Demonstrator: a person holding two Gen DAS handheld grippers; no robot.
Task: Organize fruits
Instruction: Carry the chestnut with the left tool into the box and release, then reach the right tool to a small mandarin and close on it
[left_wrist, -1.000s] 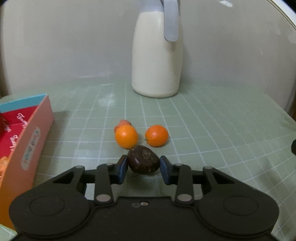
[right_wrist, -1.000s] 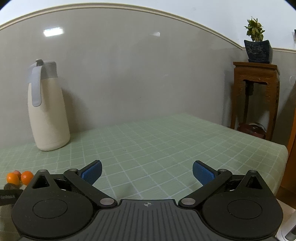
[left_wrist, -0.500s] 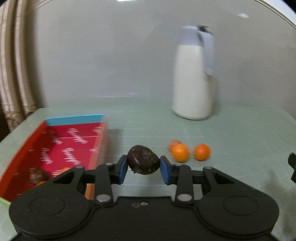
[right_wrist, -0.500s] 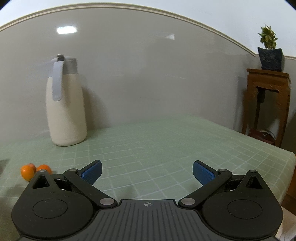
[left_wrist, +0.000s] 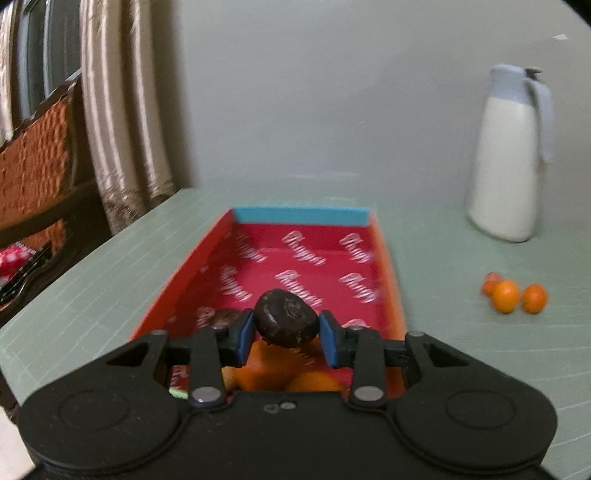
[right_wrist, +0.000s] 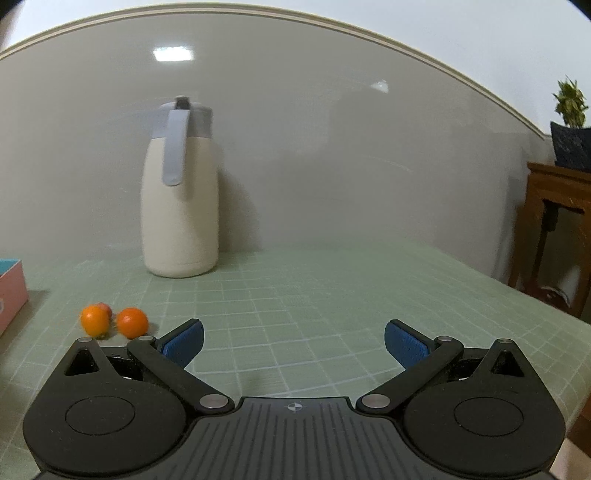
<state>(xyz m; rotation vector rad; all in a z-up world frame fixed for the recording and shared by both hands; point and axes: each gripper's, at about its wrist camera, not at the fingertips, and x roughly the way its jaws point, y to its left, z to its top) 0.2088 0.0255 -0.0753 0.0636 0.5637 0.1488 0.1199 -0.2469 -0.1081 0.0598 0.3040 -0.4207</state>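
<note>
now | left gripper (left_wrist: 286, 338) is pinching the dark fruit (left_wrist: 286, 323), possibly a passion fruit, over the red box (left_wrist: 386, 258) | right gripper (right_wrist: 293, 341) is hanging spread, empty | lowering beside the oranges (left_wrist: 280, 376) before releasing is looking wise

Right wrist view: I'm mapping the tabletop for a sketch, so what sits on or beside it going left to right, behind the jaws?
Box corner → small orange fruits → white jug → wooden side stand with potted plant.
</note>
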